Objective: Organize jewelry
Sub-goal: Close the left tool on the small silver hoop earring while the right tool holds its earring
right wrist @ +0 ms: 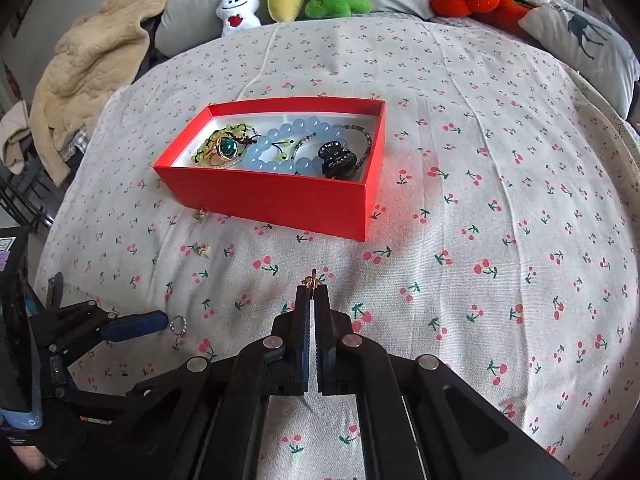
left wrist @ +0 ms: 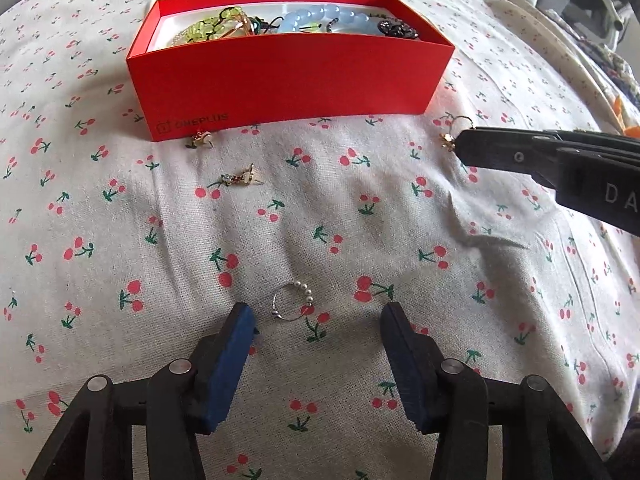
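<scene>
1. Small gold hook earring is pinched at the tips of the right gripper, whose jaws are closed on it. It sits just above the cherry-print bedsheet, short of the open red cardboard box.
2. Thin silver ring with a row of small pearl beads lies flat on the sheet, just ahead of the left gripper and closer to its left pad. Jaws stand part-open, pads not touching the ring.
3. Two more gold earrings are loose on the sheet: one stud right against the box's front wall, one with a pale stone a little nearer.
4. The box already holds a pale blue bead bracelet, a green-stone gold ring, yellow-green beads and a black claw clip.
5. Judgement: mid-task, pick-and-deposit step. Right needs to carry the earring over the near wall and release inside.
6. Left needs to straddle the ring and close low; the thin band on soft cloth may slip.
</scene>
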The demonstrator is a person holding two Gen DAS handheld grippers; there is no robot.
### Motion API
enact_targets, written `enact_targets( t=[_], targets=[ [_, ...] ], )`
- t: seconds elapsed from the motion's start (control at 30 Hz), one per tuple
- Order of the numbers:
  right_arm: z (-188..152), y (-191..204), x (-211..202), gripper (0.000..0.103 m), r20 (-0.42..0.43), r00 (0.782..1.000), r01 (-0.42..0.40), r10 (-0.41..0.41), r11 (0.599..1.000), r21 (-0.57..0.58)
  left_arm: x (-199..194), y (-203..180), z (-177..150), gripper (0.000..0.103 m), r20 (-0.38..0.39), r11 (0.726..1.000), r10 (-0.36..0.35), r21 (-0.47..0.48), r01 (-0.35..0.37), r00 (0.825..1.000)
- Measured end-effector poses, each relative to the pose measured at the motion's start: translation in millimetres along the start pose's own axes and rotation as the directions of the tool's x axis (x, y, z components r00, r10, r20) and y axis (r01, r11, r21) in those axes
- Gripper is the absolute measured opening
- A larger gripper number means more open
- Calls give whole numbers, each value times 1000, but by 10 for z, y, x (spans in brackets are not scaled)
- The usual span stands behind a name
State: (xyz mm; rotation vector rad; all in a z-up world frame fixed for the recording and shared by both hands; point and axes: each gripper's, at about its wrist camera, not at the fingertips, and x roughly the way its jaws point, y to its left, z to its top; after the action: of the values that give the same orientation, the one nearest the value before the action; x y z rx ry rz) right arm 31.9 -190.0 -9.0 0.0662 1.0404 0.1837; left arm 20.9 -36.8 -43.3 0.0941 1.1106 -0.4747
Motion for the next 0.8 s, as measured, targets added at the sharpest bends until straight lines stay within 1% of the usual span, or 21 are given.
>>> enact_targets(
  t=[0.03, 0.13, 0.27, 0.3, 0.37, 0.43, 0.6, 0.7, 0.8],
  targets=[
    [-6, -5, -19, 1, 3, 1000, 1, -1, 1000, 3, 0, 25, 5, 47, 2, 1000, 1, -21, -1, 1000],
    [-6, -9, -54, 1, 9, 1000, 3, -3, 1000, 9, -5, 85, -3, 40, 9, 998, 14, -56, -13, 1000],
    [-15, -4, -64, 1, 6, 1000, 4, -4, 1000, 8, 6, 26, -8, 36, 8, 998, 61, -31, -61, 998],
    [-19, 3, -64, 1, 5, 1000, 3, -3, 1000, 6, 13, 15, 1, 33, 8, 997, 68, -30, -68, 998],
    [-16, 19, -61, 1, 4, 1000, 3, -3, 1000, 3, 27, 4, 22, 25, 8, 995, 90, -32, -89, 996],
    [-19, 19, -69, 1, 5, 1000, 6, -6, 1000, 3, 45, -19, 59, 13, 8, 993, 112, -36, -112, 994],
    [-16, -16, -80, 1, 8, 1000, 13, -13, 1000, 9, 32, 35, 70, 6, 12, 992, 108, -69, -107, 994],
    [-7, -23, -77, 1, 7, 1000, 14, -15, 1000, 13, 15, 87, 61, 0, 15, 991, 104, -91, -102, 995],
    [-4, -24, -77, 1, 9, 1000, 13, -14, 1000, 12, 15, 109, 66, 0, 19, 990, 91, -106, -88, 996]
  ],
)
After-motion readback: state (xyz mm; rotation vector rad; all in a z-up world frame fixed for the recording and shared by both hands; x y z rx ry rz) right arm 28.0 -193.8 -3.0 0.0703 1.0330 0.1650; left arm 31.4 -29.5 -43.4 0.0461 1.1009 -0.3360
